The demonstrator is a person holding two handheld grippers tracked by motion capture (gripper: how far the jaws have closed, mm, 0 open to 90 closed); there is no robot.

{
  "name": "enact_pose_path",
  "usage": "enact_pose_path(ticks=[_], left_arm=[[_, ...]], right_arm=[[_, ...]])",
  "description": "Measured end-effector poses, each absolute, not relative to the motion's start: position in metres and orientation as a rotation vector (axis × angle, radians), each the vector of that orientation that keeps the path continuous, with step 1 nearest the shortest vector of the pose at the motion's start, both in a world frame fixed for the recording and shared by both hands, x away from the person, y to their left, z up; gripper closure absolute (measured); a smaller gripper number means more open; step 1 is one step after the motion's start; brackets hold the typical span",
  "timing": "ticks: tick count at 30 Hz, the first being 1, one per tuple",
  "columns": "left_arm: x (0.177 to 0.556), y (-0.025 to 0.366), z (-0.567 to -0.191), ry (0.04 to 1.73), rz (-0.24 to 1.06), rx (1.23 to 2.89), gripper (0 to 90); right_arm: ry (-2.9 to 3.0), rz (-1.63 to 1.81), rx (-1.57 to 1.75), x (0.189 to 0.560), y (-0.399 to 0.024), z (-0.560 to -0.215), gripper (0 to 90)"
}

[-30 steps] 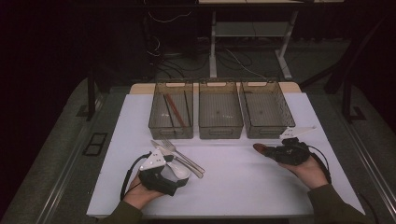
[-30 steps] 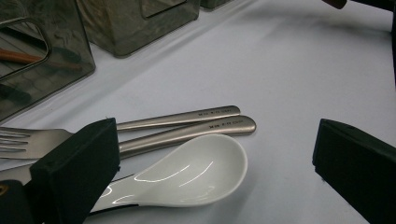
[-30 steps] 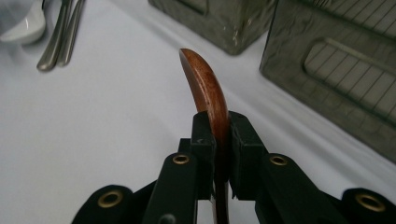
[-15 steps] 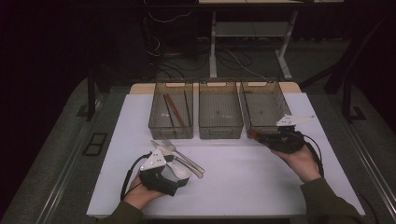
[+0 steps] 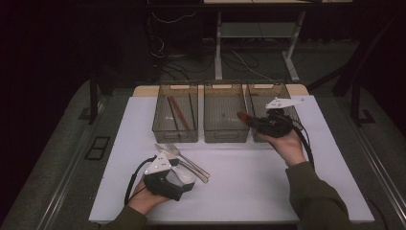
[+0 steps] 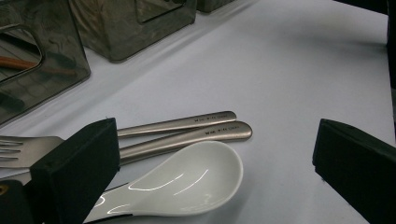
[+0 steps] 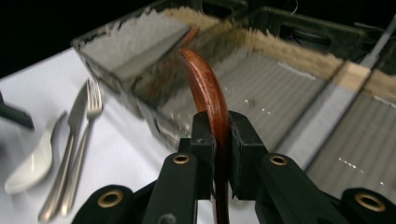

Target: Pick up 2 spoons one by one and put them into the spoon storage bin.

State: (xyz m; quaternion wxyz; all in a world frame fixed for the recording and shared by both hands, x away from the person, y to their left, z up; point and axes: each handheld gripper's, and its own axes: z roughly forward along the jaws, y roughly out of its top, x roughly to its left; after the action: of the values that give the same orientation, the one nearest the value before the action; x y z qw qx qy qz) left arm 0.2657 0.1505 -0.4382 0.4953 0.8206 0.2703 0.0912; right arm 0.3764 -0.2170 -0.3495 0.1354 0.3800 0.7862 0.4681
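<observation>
My right gripper [image 5: 254,123] is shut on a reddish-brown wooden spoon [image 5: 242,116], held in the air over the right side of the middle bin [image 5: 225,139]. In the right gripper view the spoon [image 7: 203,79] stands edge-on between the pads of that gripper [image 7: 219,133]. My left gripper [image 5: 187,181] rests on the table at the front left. Its jaws are open in the left gripper view [image 6: 212,144], around the bowl of a white ceramic spoon [image 6: 187,179] without touching it. A metal fork [image 6: 23,151] and a knife handle [image 6: 219,133] lie beside it.
Three clear bins stand in a row at the back of the white table [image 5: 239,191]. The left bin [image 5: 174,86] holds a long wooden utensil [image 5: 178,113]. The right bin [image 5: 282,87] lies behind my right hand. A dark floor with cables is beyond.
My right gripper has risen from the table in front of the right bin and moved left and away with the wooden spoon. The left gripper has stayed put.
</observation>
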Motion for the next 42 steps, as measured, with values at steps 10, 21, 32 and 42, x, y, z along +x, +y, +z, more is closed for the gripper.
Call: enact_pose_path(ticks=[10,21,32,42], left_arm=[[0.265,0.15,-0.438,0.654,0.218,1.985,0.0],[0.264,0.151,-0.437,0.653,0.217,1.979,0.0],[0.263,0.152,-0.436,0.645,0.22,1.975,0.0],[0.263,0.15,-0.436,0.639,0.215,1.98,0.0]], right_arm=[[2.219,1.391,1.098,0.415,-0.183,-0.33,80.9],[2.189,1.411,1.119,0.453,-0.153,-0.328,80.9],[2.205,1.403,1.151,0.478,-0.135,-0.347,80.9],[2.269,1.324,1.191,0.486,-0.128,-0.367,80.8]])
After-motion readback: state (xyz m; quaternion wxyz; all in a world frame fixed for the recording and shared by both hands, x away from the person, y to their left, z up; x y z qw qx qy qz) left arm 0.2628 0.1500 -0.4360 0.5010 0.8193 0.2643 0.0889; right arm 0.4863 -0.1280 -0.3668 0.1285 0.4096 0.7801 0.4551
